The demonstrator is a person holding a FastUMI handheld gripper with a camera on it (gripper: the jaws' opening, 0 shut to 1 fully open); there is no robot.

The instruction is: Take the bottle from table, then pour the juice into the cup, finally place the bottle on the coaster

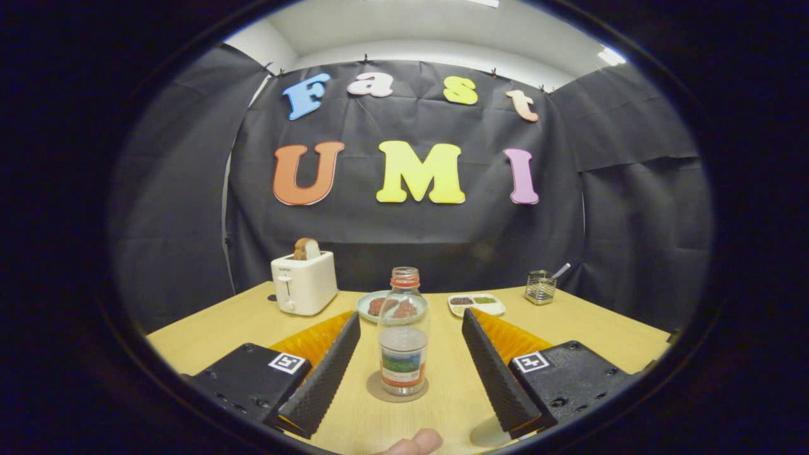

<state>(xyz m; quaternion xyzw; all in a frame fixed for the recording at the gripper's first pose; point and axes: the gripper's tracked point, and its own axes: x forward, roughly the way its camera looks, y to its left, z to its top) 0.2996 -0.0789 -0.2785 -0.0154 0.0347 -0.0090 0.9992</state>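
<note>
Your claw (411, 354) is spread wide, its two fingers (328, 366) standing clear on either side of the clear plastic juice bottle (403, 335), touching nothing. That bottle stands upright on a round coaster (397, 393) on the wooden worktop (594, 322), between the fingers, uncapped and with only a low level of liquid behind the label. By the look of it the bottle is already set down on its coaster, so the step in hand is the release and retreat.

Draw the claw straight back toward you, level, keeping both fingers equally apart from the bottle; a light, nearly empty bottle will tip at a nudge, and its mouth is open. Don't swing sideways until the fingertips are nearer than the coaster.

Farther off, a plate of food (385, 306) sits just behind the bottle, a white toaster with bread (304, 281) to the far left, a divided dish (476, 304) and a small wire holder (541, 287) to the far right. A fingertip (417, 443) shows at the near edge.
</note>
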